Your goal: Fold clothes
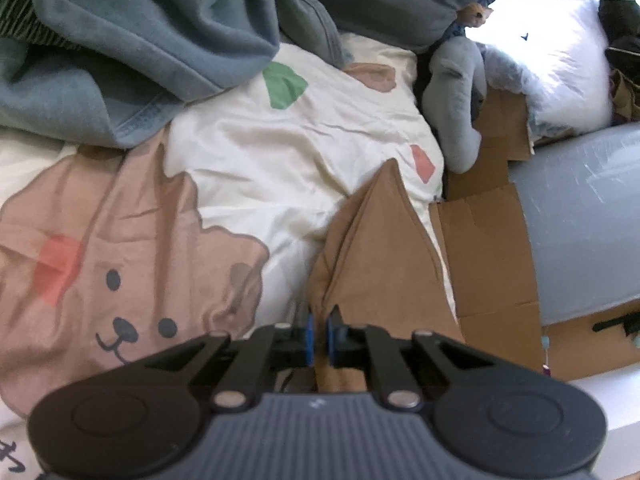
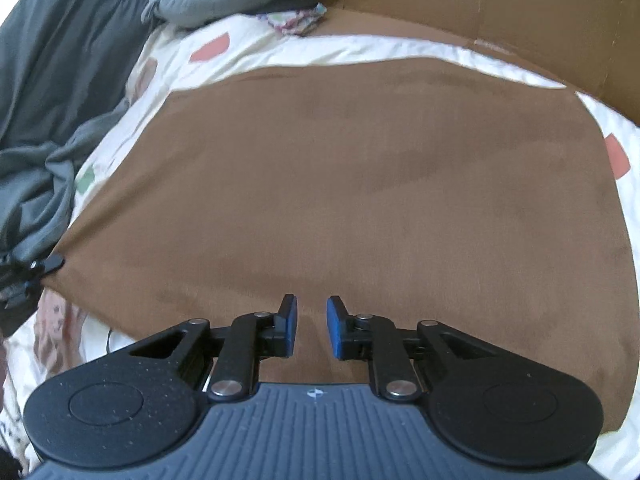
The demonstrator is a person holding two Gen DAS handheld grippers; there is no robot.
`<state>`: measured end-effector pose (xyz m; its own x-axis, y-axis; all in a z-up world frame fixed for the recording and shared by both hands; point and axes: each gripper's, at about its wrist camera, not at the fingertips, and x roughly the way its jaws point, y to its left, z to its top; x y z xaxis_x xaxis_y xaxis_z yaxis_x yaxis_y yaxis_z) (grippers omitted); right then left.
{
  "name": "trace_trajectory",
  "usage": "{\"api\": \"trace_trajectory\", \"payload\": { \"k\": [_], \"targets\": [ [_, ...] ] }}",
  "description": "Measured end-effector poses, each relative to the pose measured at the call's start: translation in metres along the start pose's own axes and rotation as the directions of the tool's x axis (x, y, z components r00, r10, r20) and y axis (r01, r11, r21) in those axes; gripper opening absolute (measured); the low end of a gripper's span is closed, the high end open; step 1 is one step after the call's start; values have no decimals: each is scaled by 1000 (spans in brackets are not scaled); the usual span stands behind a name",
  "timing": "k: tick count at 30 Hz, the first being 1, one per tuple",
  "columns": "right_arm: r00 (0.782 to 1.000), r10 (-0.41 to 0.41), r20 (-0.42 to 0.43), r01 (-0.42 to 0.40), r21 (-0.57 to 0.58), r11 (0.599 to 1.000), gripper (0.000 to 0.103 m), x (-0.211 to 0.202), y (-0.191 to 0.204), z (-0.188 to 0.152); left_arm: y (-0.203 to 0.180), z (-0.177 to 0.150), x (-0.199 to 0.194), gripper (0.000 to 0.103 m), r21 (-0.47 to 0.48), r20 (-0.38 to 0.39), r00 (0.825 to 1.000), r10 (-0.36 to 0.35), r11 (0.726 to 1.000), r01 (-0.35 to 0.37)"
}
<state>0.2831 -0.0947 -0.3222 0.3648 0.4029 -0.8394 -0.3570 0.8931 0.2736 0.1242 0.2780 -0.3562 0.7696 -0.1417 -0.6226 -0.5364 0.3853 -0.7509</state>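
Left gripper [image 1: 319, 338] pinches the soft, limp brown cloth [image 2: 340, 184] at its corner; right gripper [image 2: 311, 328], jaws spread, hovers over the cloth's middle.

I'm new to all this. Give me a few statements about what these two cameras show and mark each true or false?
1. The left gripper is pinching the brown cloth. True.
2. The right gripper is clamped on the brown cloth. False: its jaws stand apart above the cloth, holding nothing.
3. The bedsheet has a bear face printed on it. True.
4. The brown cloth lies on a bare wooden table. False: it lies on the patterned bedsheet.
5. A grey-blue garment is heaped on the bed beyond the left gripper. True.
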Motion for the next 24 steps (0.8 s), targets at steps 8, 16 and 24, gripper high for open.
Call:
{"api": "trace_trajectory", "payload": {
  "k": [8,16,24],
  "targets": [
    [998,14,-59,-15,-21,1000,22,30,26,1,9,1,2,6,-20,-9,1000,-11,1000,11],
    [996,17,-84,-22,-59,998,20,25,39,-13,21,2,12,6,-34,-20,1000,-12,999,11],
    [998,14,-68,-21,-98,995,18,8,43,-15,46,-1,24,6,-83,-27,999,-25,996,23]
  ]
}}
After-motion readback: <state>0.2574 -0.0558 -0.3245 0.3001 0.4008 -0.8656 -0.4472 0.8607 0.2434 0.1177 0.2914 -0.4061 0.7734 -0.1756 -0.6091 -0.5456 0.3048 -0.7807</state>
